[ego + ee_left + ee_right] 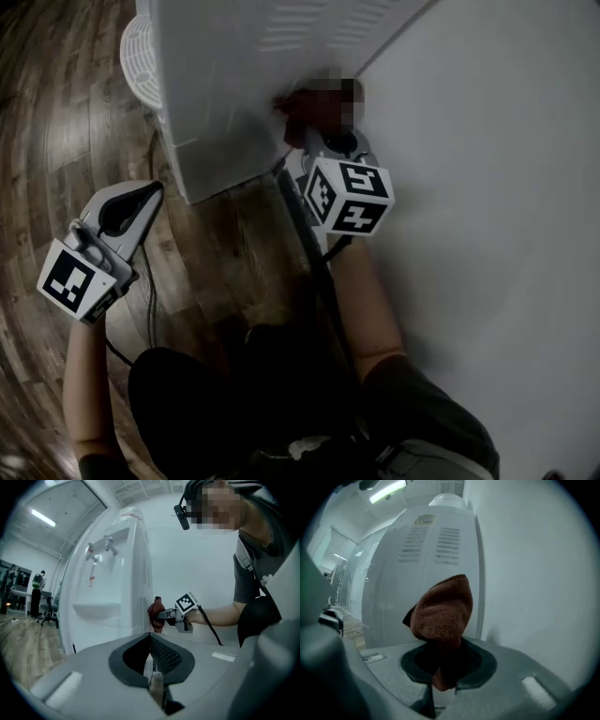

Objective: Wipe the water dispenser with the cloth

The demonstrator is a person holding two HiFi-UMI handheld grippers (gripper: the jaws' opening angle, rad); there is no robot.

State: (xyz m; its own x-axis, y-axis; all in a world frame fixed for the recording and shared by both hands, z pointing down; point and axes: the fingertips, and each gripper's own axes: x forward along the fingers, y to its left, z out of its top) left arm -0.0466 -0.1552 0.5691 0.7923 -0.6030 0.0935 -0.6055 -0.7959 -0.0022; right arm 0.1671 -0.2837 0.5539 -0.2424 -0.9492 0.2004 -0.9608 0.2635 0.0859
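1. The water dispenser [417,573] is carrying a bottle [129,513] on top; its contents cannot be told.
2. The right gripper [440,674] is clamping its jaws on the cloth [440,613], a rust-brown, fluffy, bunched wad pressing against the dispenser's vented white panel beside the wall [534,573].
3. The left gripper [151,670] is hovering apart from the dispenser, jaws together, holding nothing.
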